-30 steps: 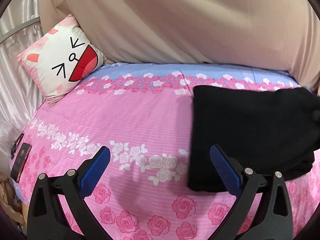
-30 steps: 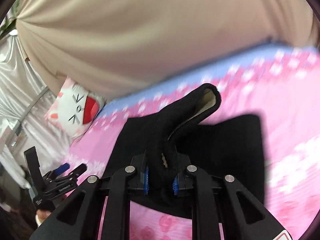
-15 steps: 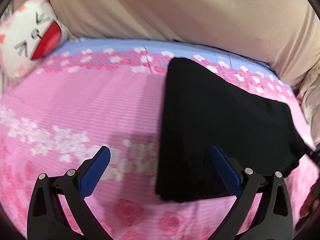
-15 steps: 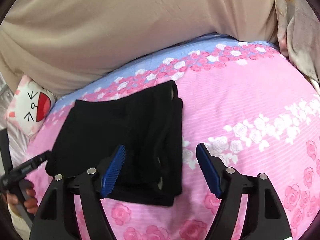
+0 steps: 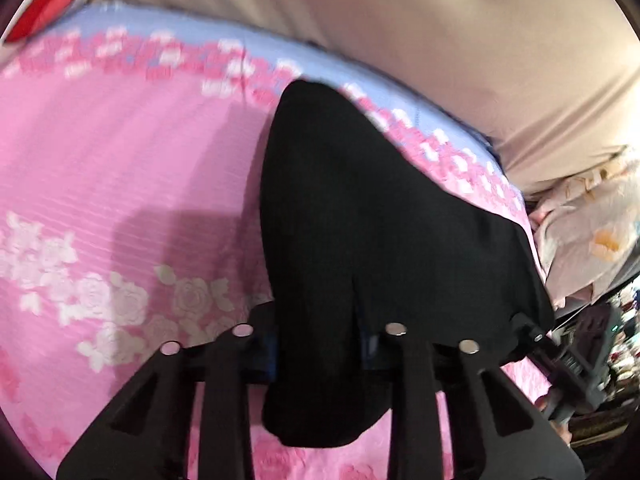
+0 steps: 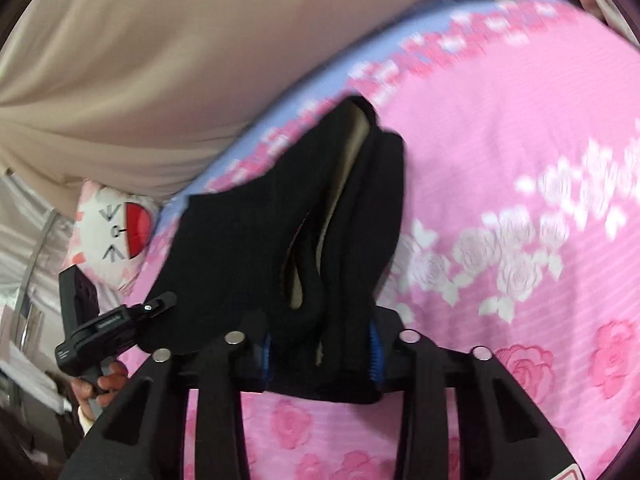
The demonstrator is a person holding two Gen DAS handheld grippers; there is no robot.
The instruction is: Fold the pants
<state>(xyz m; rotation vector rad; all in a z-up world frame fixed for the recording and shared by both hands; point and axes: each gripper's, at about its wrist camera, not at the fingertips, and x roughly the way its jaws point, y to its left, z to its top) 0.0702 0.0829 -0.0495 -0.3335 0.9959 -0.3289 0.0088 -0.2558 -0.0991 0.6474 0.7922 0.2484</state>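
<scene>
The black pants lie folded into a thick stack on the pink floral bedspread. My left gripper is shut on the near left corner of the stack. My right gripper is shut on the near right end of the pants, where the layers bunch up and a beige lining shows. The near edge of the stack is raised off the bed between the two grippers. The other gripper shows at the edge of each view.
A white and pink cat-face pillow rests at the bed's far left corner against the beige curtain. Light bedding is piled off the right side of the bed. The bedspread stretches out to the right.
Both grippers were open over the flat stack half a second ago. They have moved in and closed on its near corners, and the near edge has lifted.
</scene>
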